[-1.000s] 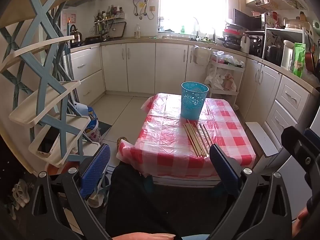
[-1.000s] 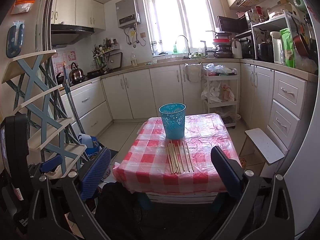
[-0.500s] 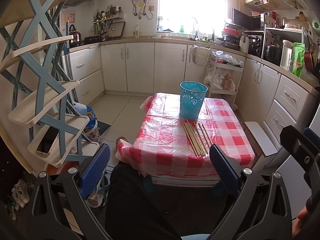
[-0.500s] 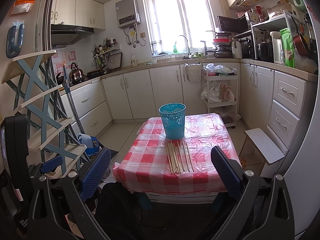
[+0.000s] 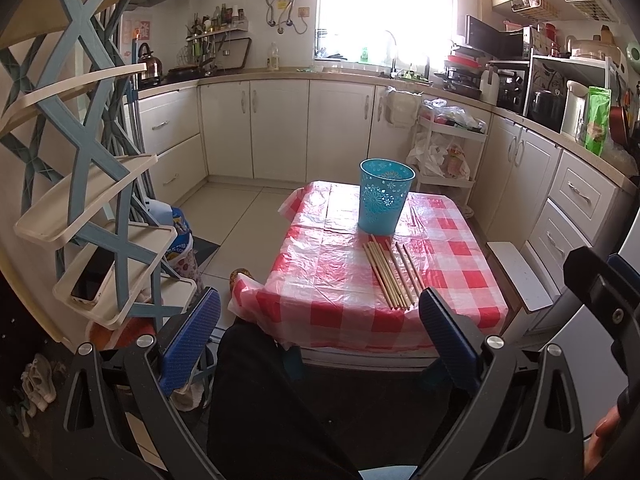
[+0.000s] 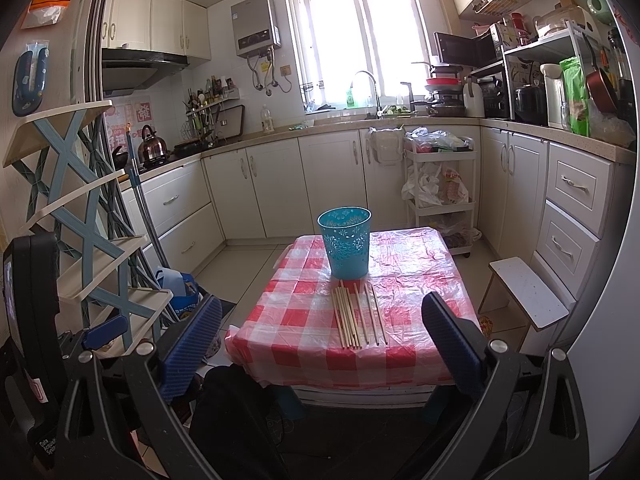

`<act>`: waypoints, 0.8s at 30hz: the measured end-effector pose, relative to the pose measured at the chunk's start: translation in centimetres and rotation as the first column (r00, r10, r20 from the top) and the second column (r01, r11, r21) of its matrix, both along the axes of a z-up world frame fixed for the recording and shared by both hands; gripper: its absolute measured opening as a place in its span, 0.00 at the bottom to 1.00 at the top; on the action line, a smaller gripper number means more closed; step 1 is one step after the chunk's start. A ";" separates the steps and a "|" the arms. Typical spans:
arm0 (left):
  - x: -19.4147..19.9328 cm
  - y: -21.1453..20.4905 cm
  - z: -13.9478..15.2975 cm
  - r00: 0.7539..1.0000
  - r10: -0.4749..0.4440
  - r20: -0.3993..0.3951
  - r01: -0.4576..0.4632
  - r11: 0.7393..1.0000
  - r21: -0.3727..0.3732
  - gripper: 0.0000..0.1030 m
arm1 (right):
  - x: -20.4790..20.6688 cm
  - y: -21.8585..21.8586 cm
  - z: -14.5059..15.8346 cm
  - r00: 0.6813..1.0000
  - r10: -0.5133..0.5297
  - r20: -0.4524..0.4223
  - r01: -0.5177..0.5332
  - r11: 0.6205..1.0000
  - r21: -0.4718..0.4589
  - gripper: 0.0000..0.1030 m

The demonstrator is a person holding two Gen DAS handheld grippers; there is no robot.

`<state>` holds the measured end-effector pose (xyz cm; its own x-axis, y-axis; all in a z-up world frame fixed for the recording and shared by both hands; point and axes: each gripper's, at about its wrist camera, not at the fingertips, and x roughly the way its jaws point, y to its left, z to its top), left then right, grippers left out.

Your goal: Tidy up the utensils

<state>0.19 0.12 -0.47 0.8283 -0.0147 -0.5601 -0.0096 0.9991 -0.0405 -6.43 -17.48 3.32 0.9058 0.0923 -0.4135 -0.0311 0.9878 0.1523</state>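
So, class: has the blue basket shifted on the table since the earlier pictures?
No. The blue basket stands at the same spot on the checked tablecloth, just behind the chopsticks, as before.

Both wrist cameras sit well back from the checked table (image 5: 340,280), facing 12 o'clock toward the window (image 6: 356,40), sharing the table and blue basket (image 6: 345,242).

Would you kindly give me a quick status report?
Left gripper open, empty. Right gripper open, empty. Chopsticks loose on checked tablecloth, before blue basket. Path clear.
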 end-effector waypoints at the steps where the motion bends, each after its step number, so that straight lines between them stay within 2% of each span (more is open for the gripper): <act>1: 0.0 0.0 0.0 1.000 0.000 0.000 0.000 1.000 0.000 0.93 | 0.0 0.0 0.0 1.000 0.000 0.000 0.000 1.000 0.000 0.93; 11: 0.5 0.1 -0.5 1.000 -0.003 -0.014 0.003 1.000 -0.002 0.93 | 0.3 0.1 0.0 1.000 0.000 -0.009 0.000 1.000 0.001 0.93; 24: 3.3 -0.1 -2.1 0.998 -0.006 -0.068 0.006 1.000 0.002 0.93 | 3.0 -0.3 -1.7 0.998 -0.005 -0.061 0.005 1.000 0.012 0.93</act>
<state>3.50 0.07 -2.62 0.7883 -0.0181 -0.6150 -0.0063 0.9993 -0.0375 -3.46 -17.82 1.58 0.8793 0.0934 -0.4670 -0.0165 0.9860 0.1662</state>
